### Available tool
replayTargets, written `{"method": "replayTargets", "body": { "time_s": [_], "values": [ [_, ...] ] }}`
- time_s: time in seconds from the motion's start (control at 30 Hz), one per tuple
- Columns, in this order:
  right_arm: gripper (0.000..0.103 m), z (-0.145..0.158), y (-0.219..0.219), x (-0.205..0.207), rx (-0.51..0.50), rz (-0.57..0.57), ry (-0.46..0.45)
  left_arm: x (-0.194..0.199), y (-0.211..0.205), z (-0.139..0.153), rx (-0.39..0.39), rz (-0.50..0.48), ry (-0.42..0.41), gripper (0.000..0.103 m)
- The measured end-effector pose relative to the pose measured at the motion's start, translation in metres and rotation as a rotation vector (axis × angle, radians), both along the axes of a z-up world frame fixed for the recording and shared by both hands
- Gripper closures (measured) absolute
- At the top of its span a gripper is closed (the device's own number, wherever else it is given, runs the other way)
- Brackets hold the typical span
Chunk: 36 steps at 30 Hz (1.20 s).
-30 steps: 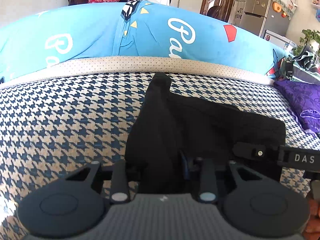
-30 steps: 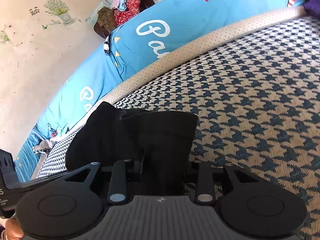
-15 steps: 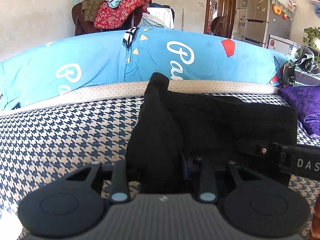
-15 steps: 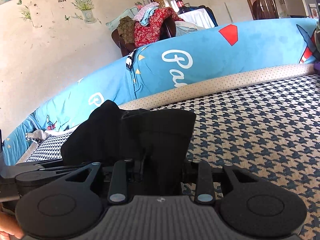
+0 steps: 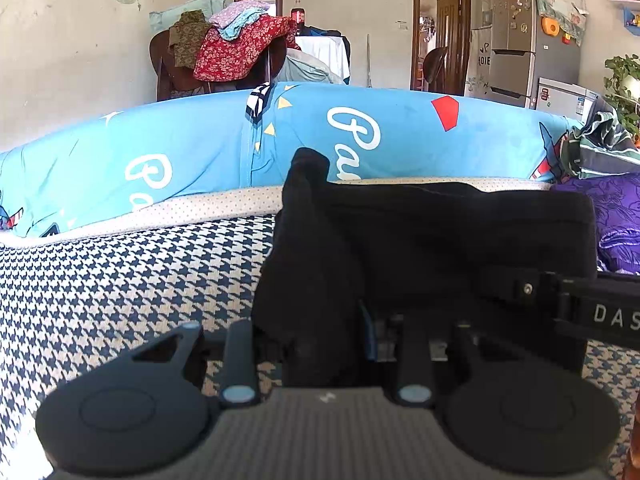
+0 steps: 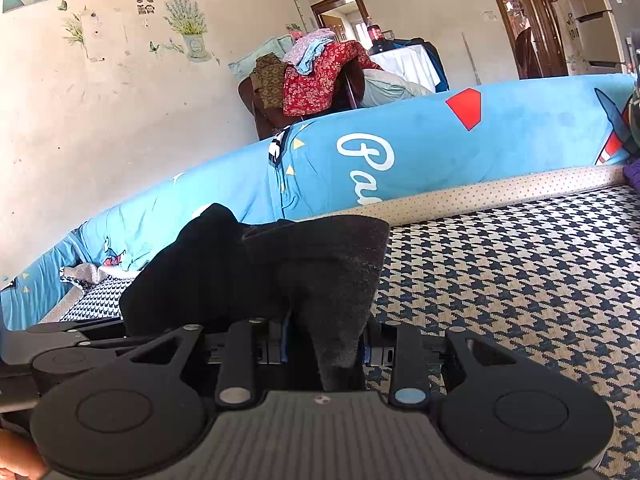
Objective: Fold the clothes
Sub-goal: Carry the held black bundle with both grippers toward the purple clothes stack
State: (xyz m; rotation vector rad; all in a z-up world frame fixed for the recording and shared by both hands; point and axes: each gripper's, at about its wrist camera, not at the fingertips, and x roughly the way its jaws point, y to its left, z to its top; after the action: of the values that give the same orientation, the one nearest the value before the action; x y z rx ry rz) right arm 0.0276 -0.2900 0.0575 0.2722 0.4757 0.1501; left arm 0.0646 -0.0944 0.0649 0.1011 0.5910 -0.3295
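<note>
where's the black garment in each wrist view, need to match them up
Left wrist: the black garment fills centre to right, bunched between the left tongs.
Right wrist: the black garment sits centre-left, pinched in the right tongs.
Shared landmark: the red shape on the blue cushion.

The black garment (image 5: 420,248), clamped in the left gripper (image 5: 326,344) and the right gripper (image 6: 324,344), is raised higher above the houndstooth mat (image 6: 500,280) than a second ago, and both views are tilted upward.
</note>
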Motion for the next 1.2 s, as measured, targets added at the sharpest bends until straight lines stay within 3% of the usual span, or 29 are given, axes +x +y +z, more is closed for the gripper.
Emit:
{"method": "replayTargets", "body": {
  "time_s": [0.63,1.2],
  "values": [
    [0.072,0.010,-0.009,-0.035,-0.097,0.036,-0.075,-0.040,-0.020,0.013,-0.006,0.044,-0.038,0.073],
    [0.072,0.022,-0.047,-0.038,-0.078,-0.004,-0.108,-0.041,-0.065,0.027,0.024,0.022,-0.064,0.073]
  ]
}}
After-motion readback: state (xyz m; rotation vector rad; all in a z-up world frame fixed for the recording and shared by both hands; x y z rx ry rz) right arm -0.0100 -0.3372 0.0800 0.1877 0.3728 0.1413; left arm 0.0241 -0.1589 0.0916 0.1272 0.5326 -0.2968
